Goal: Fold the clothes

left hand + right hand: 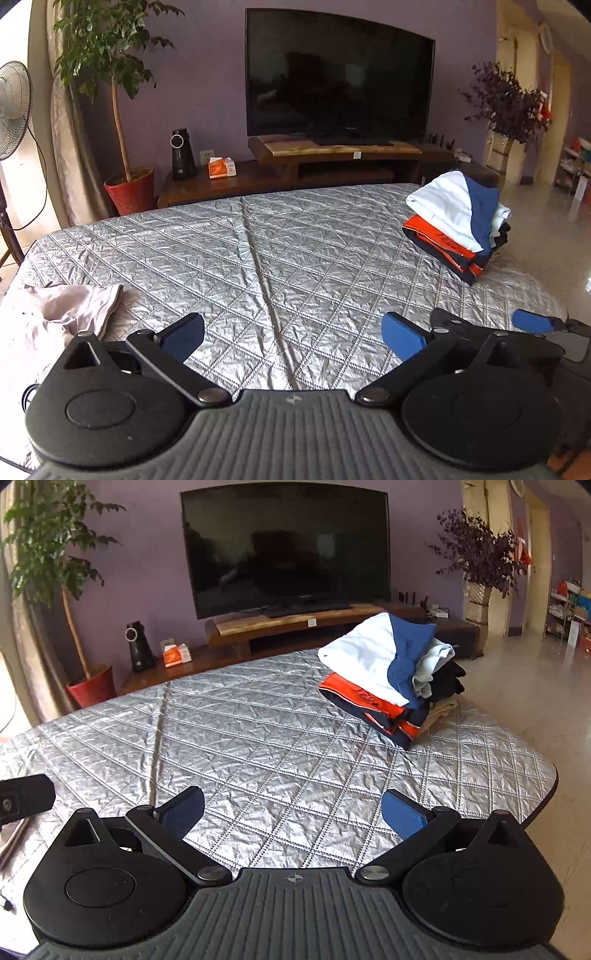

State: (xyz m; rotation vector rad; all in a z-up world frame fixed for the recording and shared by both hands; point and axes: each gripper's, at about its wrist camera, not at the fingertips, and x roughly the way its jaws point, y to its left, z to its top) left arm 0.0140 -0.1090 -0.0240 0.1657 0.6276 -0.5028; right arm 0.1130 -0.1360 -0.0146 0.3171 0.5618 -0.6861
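- both grippers hover low over the quilt (280, 236), side by side at its near edge.
- left gripper (293, 338): jaws spread wide, blue pads (402, 334) well apart, nothing between them but the silver cover.
- right gripper (293, 812): jaws just as wide, holding nothing; in the left view its blue fingertip shows at the right edge.
- pink garment (62, 310) lies crumpled at the quilt's near left corner, just left of the left gripper and not touching it; its long axis runs roughly left to right, with a hemmed end pointing right toward the quilt's middle.
- stack (391, 675) of folded clothes sits on the far right part of the quilt, well apart from both grippers; a white and blue piece lies on top, orange and navy beneath, black and beige at the far side.
- the stack's long axis runs diagonally, from far left to near right, with its near corner pointing toward the right edge.
- a seam crosses the quilt from near centre to the far side.
- tv (338, 74) stands on a wooden stand (332, 151) past the quilt, a plant (122, 99) in a red pot to its left.
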